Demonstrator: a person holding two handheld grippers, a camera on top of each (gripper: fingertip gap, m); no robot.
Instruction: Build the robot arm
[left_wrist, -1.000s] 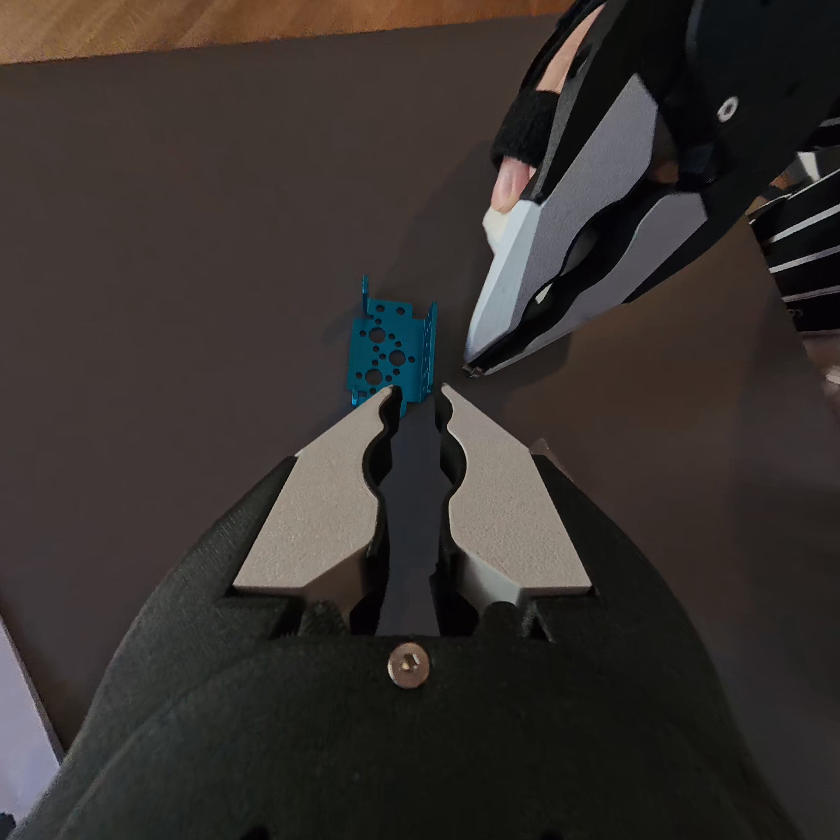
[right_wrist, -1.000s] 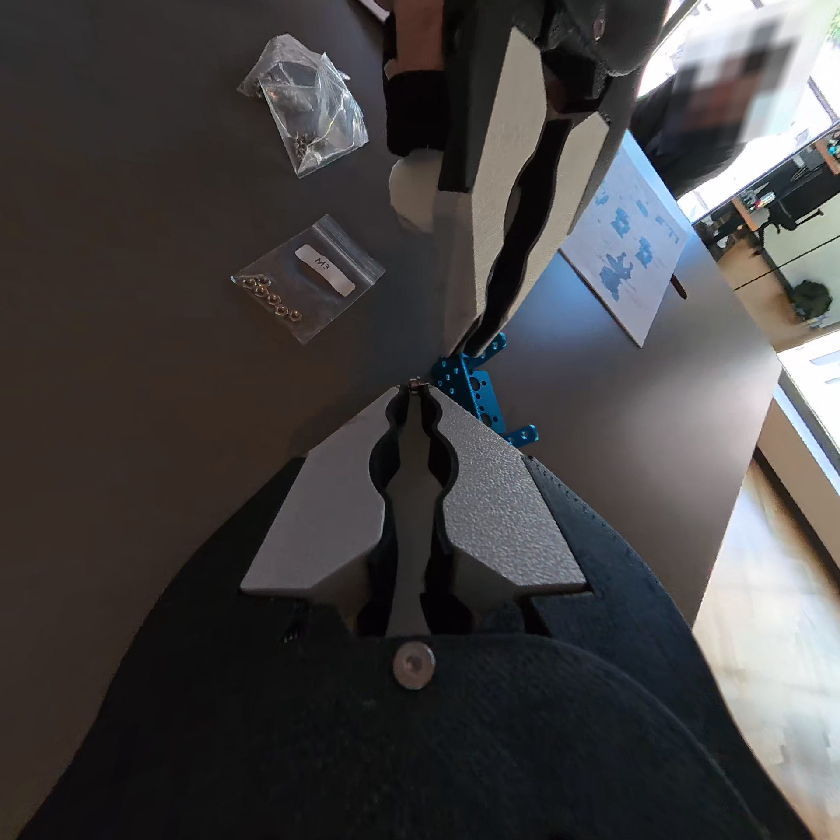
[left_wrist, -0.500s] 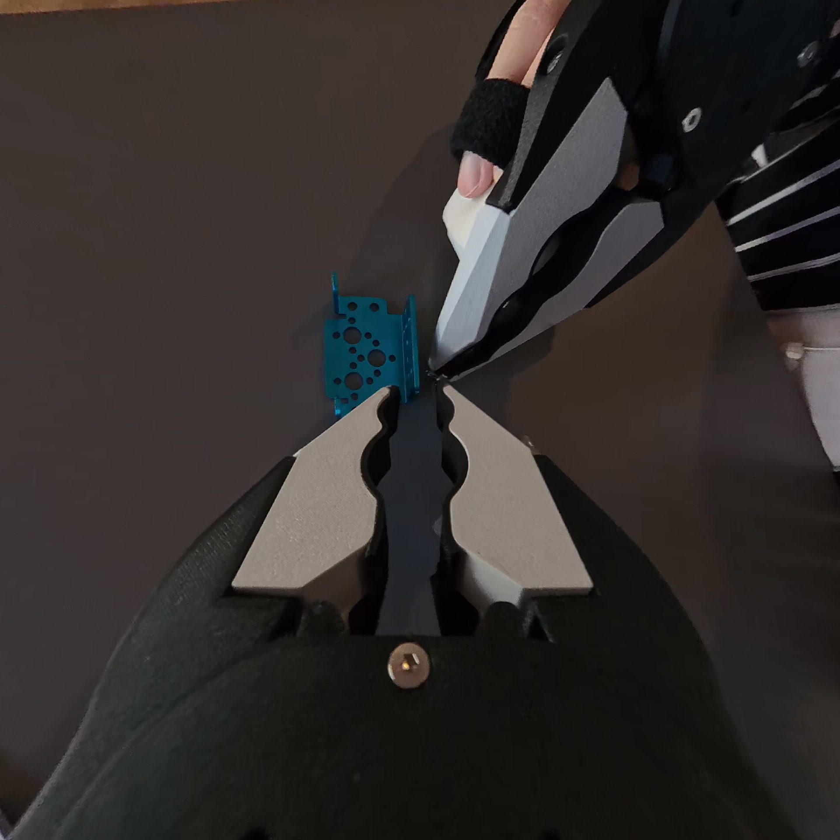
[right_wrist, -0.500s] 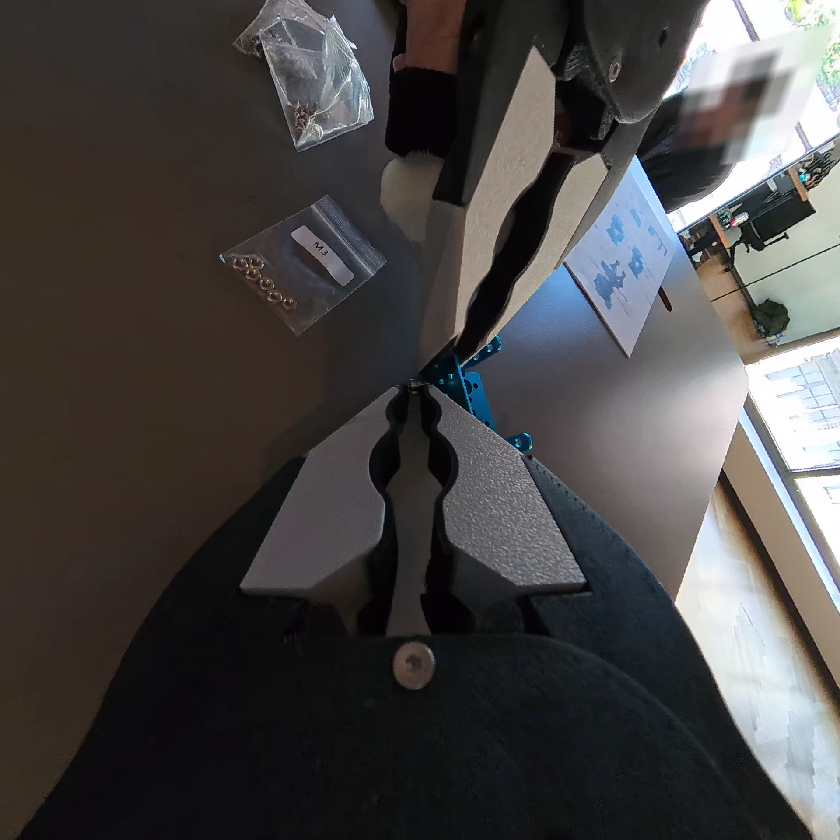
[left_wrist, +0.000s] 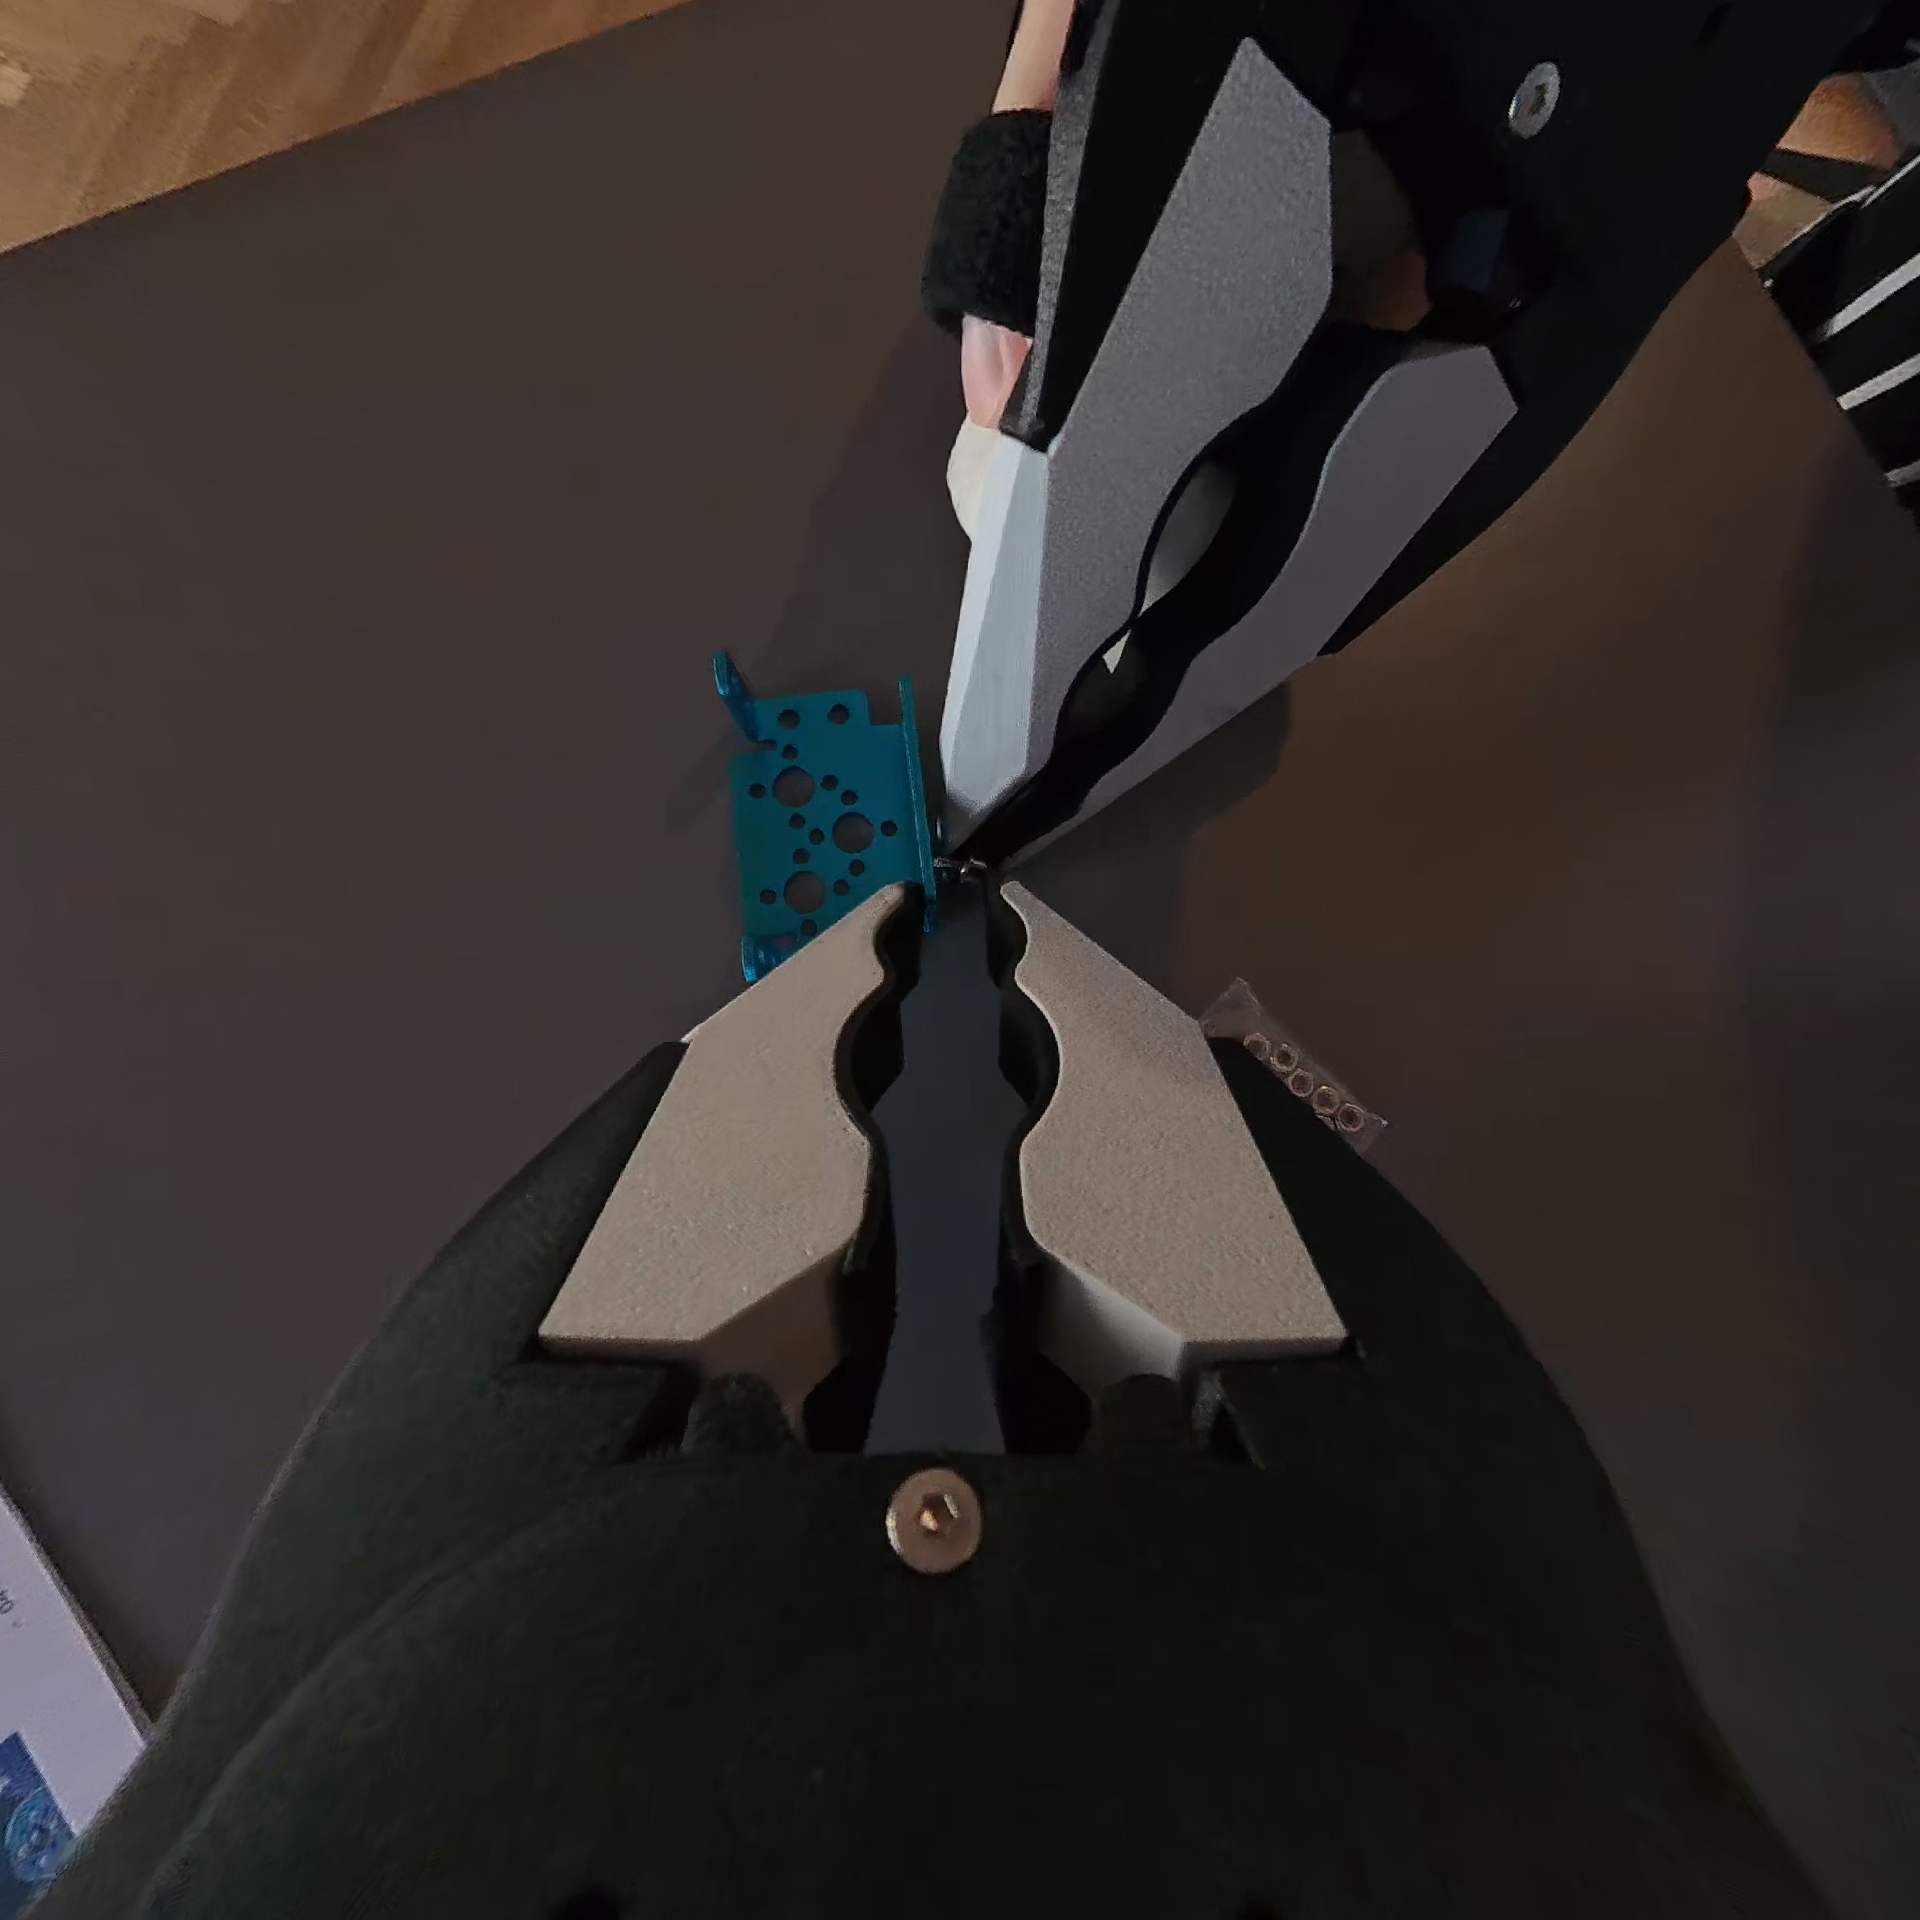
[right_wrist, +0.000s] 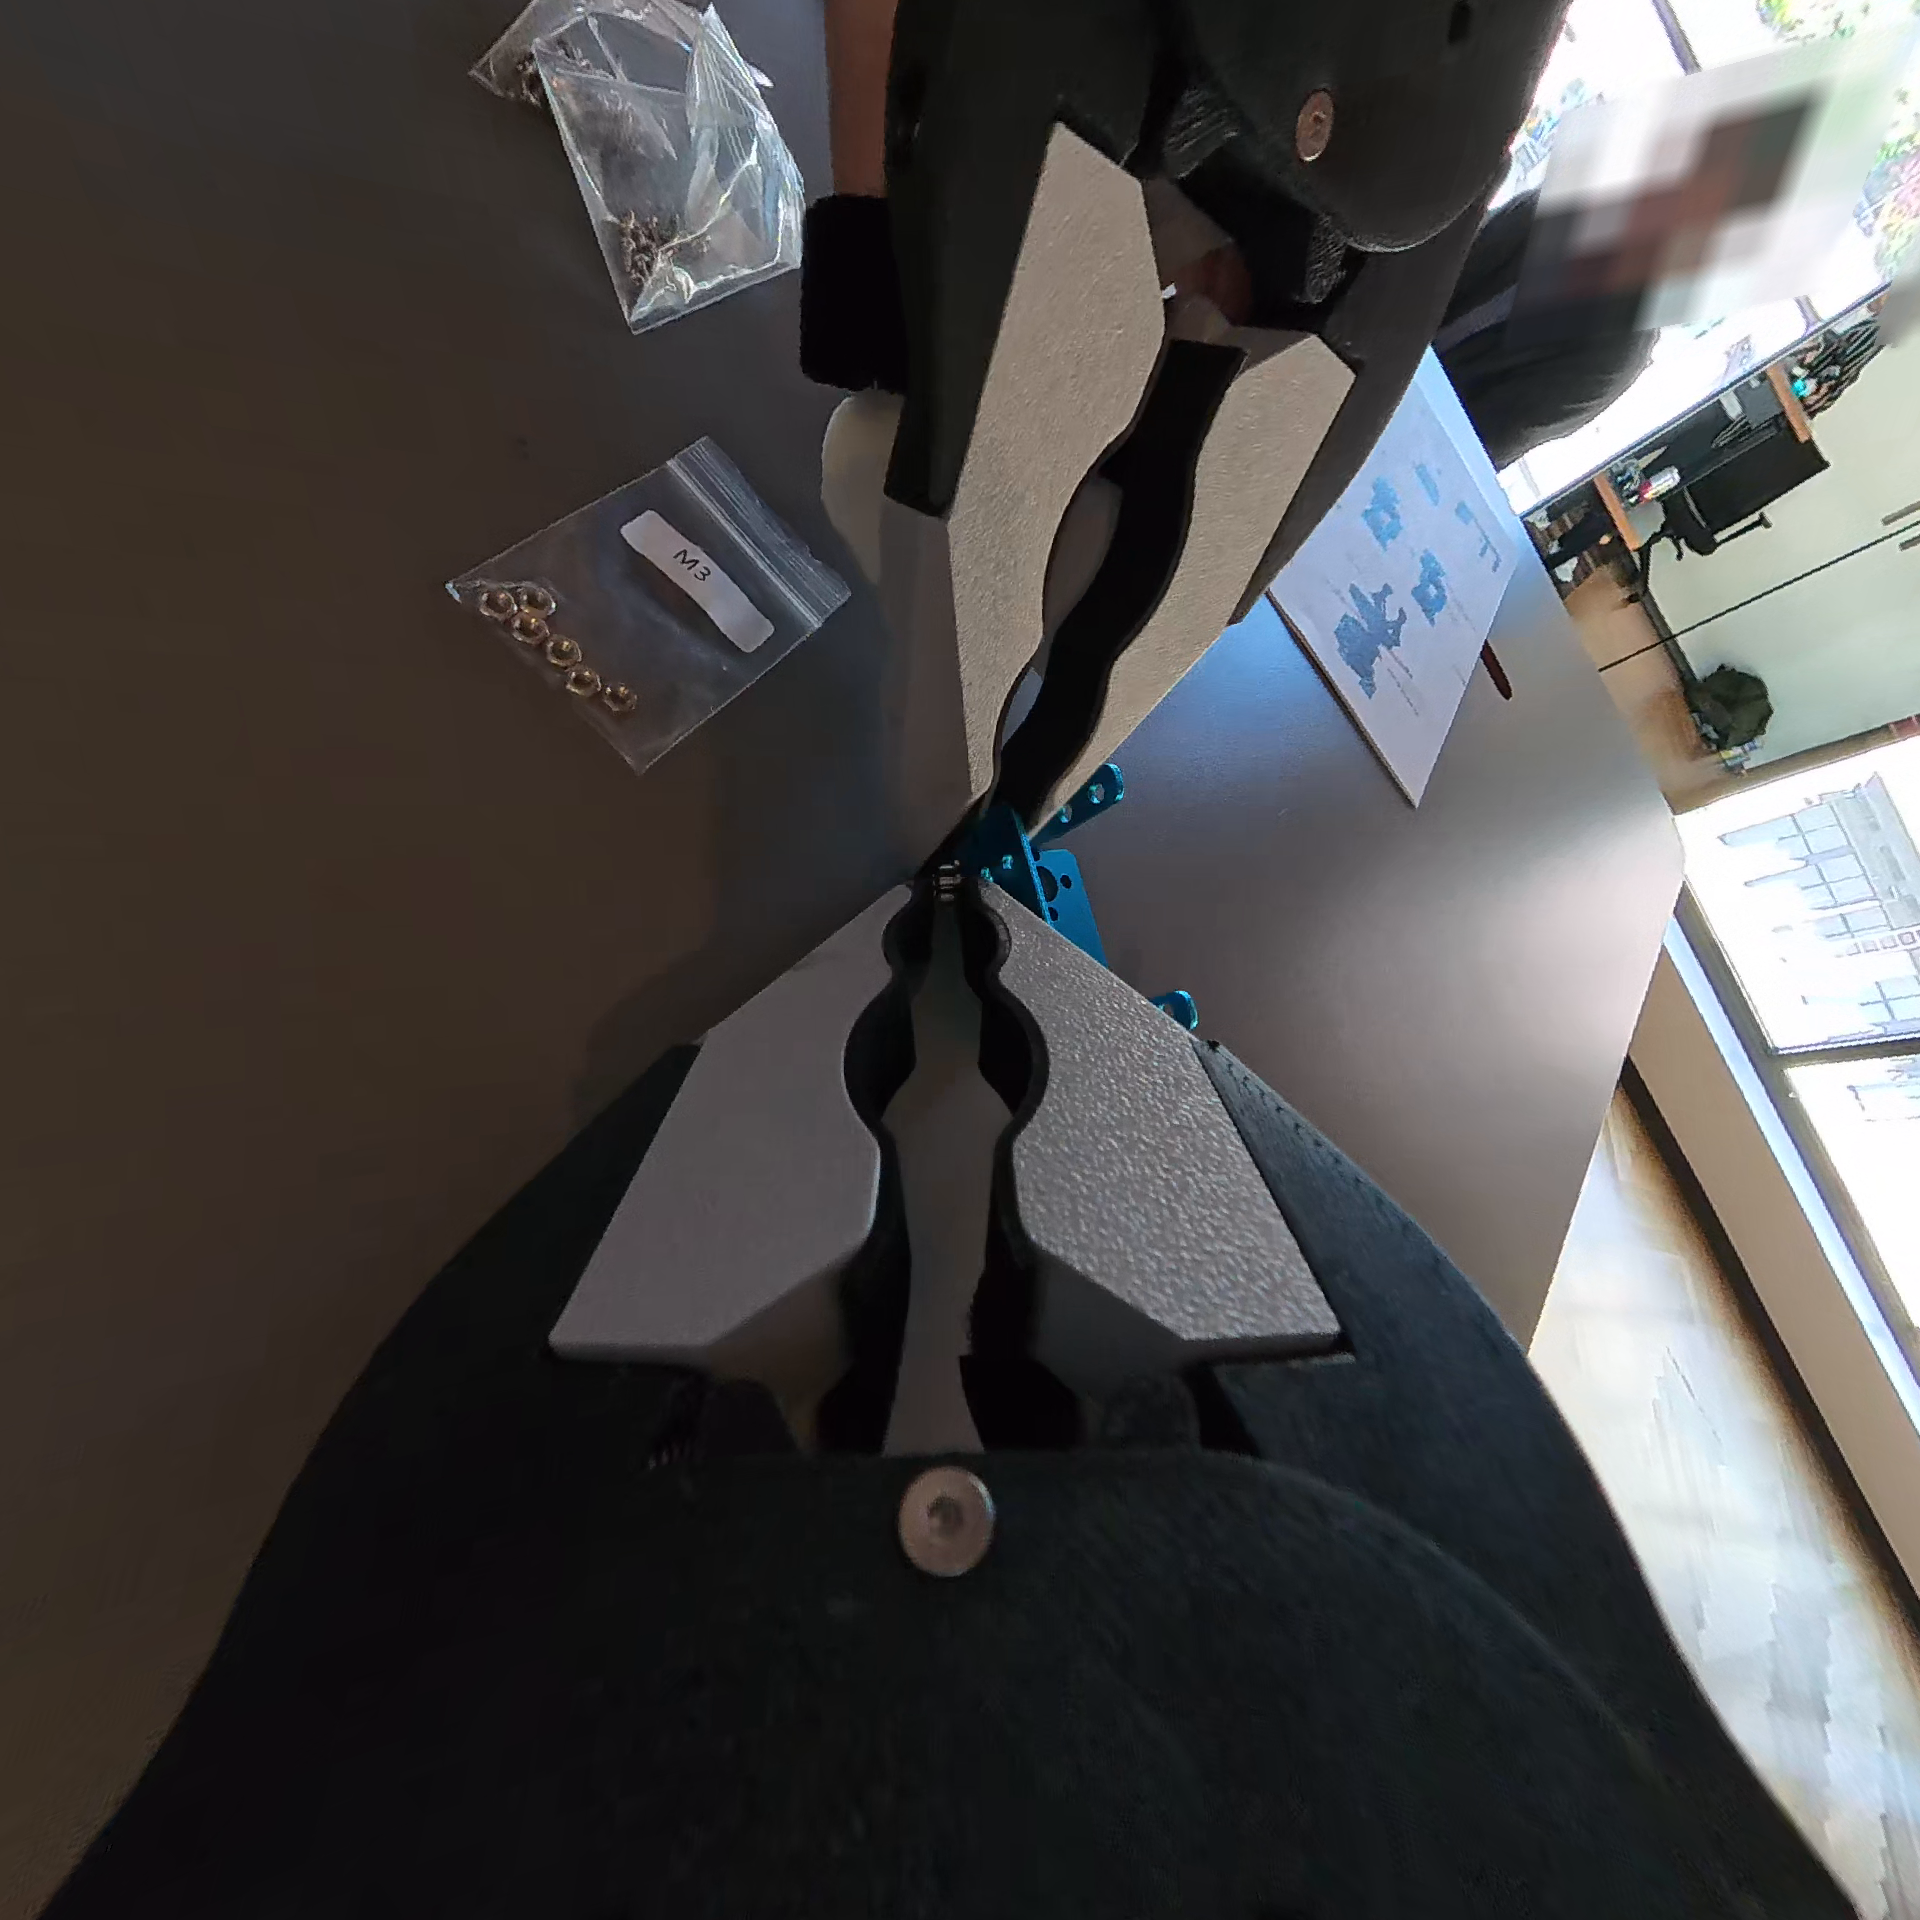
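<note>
A blue perforated metal bracket (left_wrist: 810, 831) is held just above the dark table (left_wrist: 416, 520). My left gripper (left_wrist: 956, 894) is shut on the bracket's lower right flange; its jaws stand slightly apart. My right gripper (right_wrist: 945, 899) is shut on a tiny dark screw (right_wrist: 945, 883). It holds the screw against the bracket's (right_wrist: 1049, 883) side flange. In the left wrist view the right gripper (left_wrist: 966, 857) comes down from the upper right, and the screw (left_wrist: 961, 864) meets the flange edge. In the right wrist view the left gripper (right_wrist: 987, 821) comes in from the top.
A clear zip bag of brass nuts (right_wrist: 644, 613) and a second bag of small hardware (right_wrist: 665, 177) lie on the table to the left. A printed sheet (right_wrist: 1413, 603) lies at the far right by the table edge. Wood floor (right_wrist: 1714, 1455) lies beyond. Left and right tips are no more than a few centimetres apart.
The right gripper has closed in from the right until the screw touches the bracket's flange. The left gripper has tilted, with the bracket still in its jaws.
</note>
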